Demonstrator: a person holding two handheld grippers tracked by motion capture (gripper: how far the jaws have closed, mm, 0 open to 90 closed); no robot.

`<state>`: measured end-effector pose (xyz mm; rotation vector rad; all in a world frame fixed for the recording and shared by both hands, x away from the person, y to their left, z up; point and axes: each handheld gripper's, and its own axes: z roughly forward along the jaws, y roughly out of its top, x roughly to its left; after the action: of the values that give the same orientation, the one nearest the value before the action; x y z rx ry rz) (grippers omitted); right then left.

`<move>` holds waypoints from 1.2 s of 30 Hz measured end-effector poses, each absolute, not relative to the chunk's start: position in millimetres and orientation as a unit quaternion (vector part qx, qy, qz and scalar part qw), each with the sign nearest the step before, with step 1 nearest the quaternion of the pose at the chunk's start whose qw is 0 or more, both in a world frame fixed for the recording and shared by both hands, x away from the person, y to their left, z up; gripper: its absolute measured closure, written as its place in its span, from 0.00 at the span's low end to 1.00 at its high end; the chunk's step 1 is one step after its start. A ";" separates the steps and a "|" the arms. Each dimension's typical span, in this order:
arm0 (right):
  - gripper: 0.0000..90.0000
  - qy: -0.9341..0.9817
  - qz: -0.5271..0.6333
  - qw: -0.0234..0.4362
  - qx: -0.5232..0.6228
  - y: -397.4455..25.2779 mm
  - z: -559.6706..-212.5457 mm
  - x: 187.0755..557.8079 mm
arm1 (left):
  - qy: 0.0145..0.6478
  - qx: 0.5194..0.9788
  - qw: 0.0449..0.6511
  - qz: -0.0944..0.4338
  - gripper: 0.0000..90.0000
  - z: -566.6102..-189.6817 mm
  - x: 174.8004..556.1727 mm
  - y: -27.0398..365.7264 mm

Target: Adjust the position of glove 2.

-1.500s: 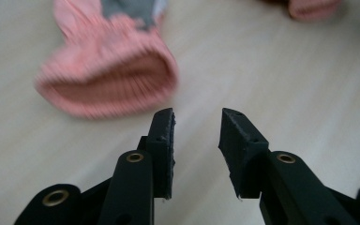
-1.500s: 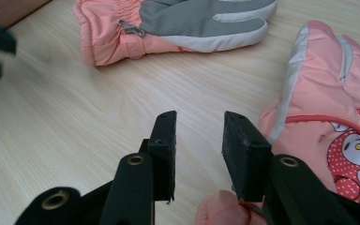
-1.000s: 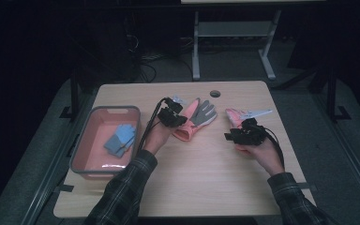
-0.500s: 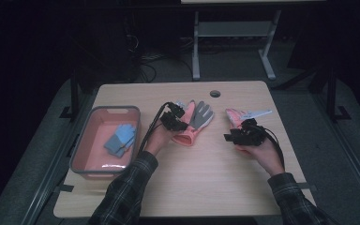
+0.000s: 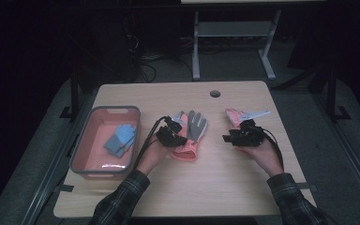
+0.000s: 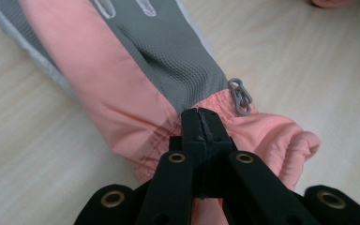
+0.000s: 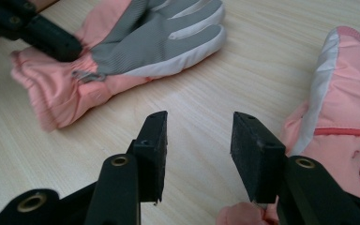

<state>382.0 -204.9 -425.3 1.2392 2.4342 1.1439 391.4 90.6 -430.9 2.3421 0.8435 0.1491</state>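
High view: we see the grey glove (image 5: 193, 133) mid-bench (image 5: 215, 187), a shade nearer the tub (image 5: 104, 140) than a second ago.
Left hand-held gripper (image 6: 200, 123): clenched on the glove's pink cuff (jaws fully together).
Right hand-held gripper (image 7: 198, 140): released, beside the second glove (image 7: 342, 117).
Meaning: we judge a carry to the tub is starting.

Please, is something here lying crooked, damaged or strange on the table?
Nothing looks damaged or spilled. The grey-and-pink glove lies flat, its cuff pinched by the shut left gripper. The second pink glove lies apart from it beside the open right gripper. Blue gloves lie in the bin.
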 end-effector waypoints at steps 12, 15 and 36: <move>0.62 0.822 0.383 0.088 0.412 -202.0 -426.1 379.9 | 0.295 0.895 0.332 0.034 1.00 -432.5 353.4 95.4; 0.62 0.822 0.383 0.087 0.412 -201.4 -426.5 379.7 | 0.287 0.897 0.334 0.031 1.00 -432.9 345.6 94.7; 0.62 0.825 0.383 0.087 0.406 -201.9 -427.2 377.6 | 0.294 0.886 0.354 0.055 1.00 -417.7 309.7 113.5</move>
<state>377.6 -201.9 -427.2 1.2103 2.4560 1.1416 309.7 113.5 -417.7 2.2898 0.7602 0.1423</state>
